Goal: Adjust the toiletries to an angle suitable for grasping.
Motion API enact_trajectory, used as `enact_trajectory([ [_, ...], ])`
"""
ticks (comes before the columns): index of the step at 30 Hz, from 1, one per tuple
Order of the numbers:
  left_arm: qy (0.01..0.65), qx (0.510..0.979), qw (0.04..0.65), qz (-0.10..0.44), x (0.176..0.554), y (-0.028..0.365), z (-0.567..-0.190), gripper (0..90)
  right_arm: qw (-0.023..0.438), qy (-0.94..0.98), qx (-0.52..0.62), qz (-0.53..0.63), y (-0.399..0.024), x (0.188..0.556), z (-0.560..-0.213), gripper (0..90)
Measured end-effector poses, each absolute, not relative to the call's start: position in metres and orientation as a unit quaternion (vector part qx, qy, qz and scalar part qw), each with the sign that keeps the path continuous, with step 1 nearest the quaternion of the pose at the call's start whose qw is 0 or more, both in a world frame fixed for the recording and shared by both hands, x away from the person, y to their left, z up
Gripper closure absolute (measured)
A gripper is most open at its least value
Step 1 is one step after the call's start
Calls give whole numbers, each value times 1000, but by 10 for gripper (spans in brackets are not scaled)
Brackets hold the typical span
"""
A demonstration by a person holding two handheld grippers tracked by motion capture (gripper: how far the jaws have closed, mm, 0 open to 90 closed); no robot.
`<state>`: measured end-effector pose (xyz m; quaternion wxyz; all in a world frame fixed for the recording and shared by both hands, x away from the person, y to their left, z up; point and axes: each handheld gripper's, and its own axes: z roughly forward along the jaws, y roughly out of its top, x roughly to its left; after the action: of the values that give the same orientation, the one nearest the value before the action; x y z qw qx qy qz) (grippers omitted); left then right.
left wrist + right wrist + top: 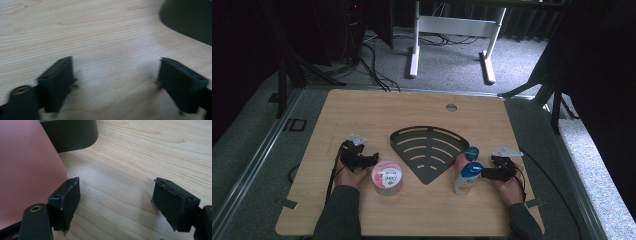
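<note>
While both grippers sat low near the table's front edge, the L gripper had its jaws spread wide w/ nothing between them, bare wood showing in the gap in the left gripper view. The R gripper was likewise wide open & empty, just beside a blue-capped bottle toward the front right. A pink-lidded tub stood just right of the L gripper, & a dark fan-shaped slotted tray lay at mid-table between the two.
</note>
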<state>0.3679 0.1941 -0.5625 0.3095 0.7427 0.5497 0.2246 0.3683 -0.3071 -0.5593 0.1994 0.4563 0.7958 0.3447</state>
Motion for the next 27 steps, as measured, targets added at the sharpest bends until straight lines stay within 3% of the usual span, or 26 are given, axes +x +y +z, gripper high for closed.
enact_trajectory([
  [12,547,745,311,222,361,195,-560,309,205,788,470,341,-305,366,-559,223],
  [15,549,742,313,225,360,194,-560,321,213,781,484,333,-302,363,-556,362],
  [21,550,739,315,228,359,194,-561,321,234,798,460,309,-298,351,-549,496],
  [27,547,740,316,230,358,192,-562,285,211,804,451,326,-308,337,-540,654],
])
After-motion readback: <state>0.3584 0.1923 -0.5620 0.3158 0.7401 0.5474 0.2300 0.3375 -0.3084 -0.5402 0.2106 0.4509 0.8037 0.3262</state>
